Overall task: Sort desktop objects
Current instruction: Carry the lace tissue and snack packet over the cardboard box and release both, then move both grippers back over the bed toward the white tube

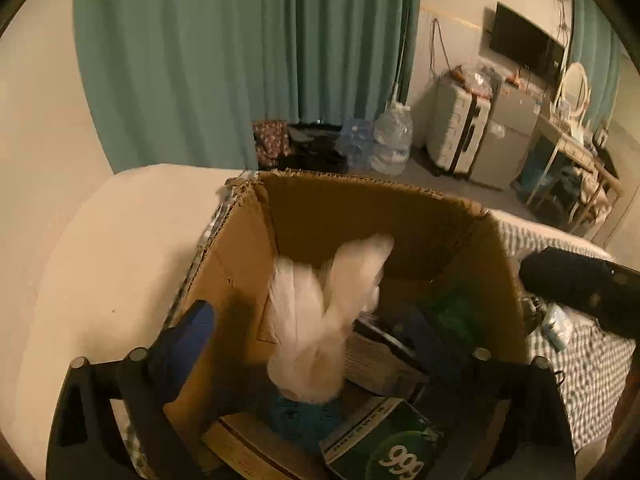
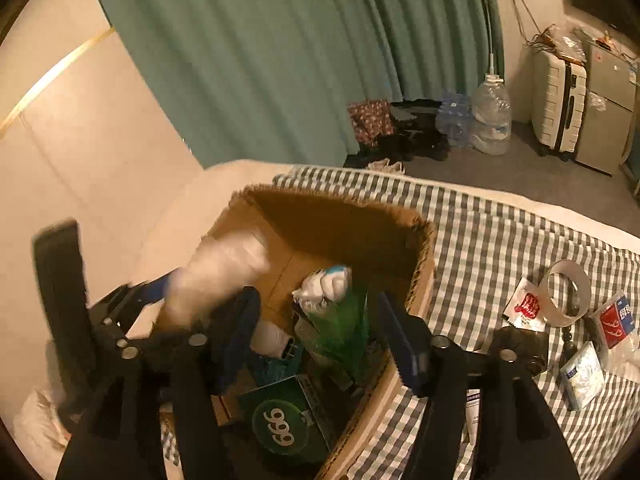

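Observation:
An open cardboard box [image 1: 360,200] stands on a checked cloth; it also shows in the right wrist view [image 2: 424,264]. In it lie a green "999" packet [image 1: 384,452], a green bag [image 2: 340,328] and a white bottle with a blue cap [image 2: 328,284]. A white blurred soft item [image 1: 320,320] hangs or falls in the box between my left fingers. My left gripper [image 1: 320,336] is open above the box. My right gripper [image 2: 320,332] is open over the box and empty. The left gripper [image 2: 160,300] with the white blurred item appears in the right wrist view.
On the checked cloth right of the box lie a tape roll [image 2: 568,292], a red-and-white sachet [image 2: 528,304], a red-and-blue packet [image 2: 616,320] and a white packet [image 2: 580,376]. Green curtains [image 1: 240,60], water jugs [image 1: 392,140] and a suitcase [image 1: 456,132] stand beyond.

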